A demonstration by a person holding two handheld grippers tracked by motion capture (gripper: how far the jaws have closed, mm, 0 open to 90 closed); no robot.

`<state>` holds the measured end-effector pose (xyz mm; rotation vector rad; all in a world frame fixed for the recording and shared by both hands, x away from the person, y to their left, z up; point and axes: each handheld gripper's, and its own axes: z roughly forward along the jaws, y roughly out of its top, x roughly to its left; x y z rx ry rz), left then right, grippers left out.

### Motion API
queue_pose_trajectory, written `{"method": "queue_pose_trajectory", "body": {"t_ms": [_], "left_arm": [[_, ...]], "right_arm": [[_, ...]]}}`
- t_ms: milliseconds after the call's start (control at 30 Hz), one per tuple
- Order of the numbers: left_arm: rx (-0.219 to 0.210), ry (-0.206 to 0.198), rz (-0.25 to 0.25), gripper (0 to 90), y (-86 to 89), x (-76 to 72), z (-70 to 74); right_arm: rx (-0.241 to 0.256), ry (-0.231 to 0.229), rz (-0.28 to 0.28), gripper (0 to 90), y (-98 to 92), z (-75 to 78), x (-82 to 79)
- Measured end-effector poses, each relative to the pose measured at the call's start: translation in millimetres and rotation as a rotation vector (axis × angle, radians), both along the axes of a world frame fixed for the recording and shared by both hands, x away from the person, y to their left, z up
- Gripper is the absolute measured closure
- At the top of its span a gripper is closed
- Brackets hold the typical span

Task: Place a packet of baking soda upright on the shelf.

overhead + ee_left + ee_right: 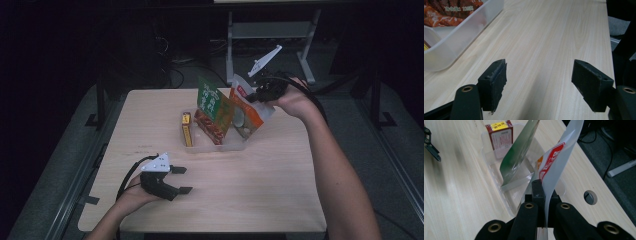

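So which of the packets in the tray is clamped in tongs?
The orange-and-white pouch, rightmost in the clear tray, pinched at its top edge by the right tongs; the green pouch and yellow-red box stand free.

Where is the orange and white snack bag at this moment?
In the high view the orange and white snack bag stands at the right end of the clear plastic bin, beside the green bag, with its top edge pinched by the right gripper.

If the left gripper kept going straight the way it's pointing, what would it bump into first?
Probably nothing: the left gripper is open and points along bare wooden table. The clear plastic bin sits off to one side of its path, though depth is hard to judge.
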<state>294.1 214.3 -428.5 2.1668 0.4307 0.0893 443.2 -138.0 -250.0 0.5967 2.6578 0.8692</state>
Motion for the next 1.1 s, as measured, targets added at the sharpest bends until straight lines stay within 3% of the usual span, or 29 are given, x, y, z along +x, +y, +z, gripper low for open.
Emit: {"method": "queue_pose_trajectory", "body": {"t_ms": [167,433,1100], "left_arm": [[0.008,0.004,-0.001,26.9,-1.6,-0.6,-1.5],[0.028,0.001,-0.013,25.9,-1.7,-0.9,-2.7],[0.022,0.014,-0.014,25.1,-6.3,0.5,-4.3]], "right_arm": [[-0.026,0.027,-0.008,90.0,6.6,-8.4,7.5],[-0.014,0.052,-0.034,90.0,7.6,-18.1,16.9],[-0.041,0.116,-0.088,90.0,18.2,-41.0,40.1]]}}
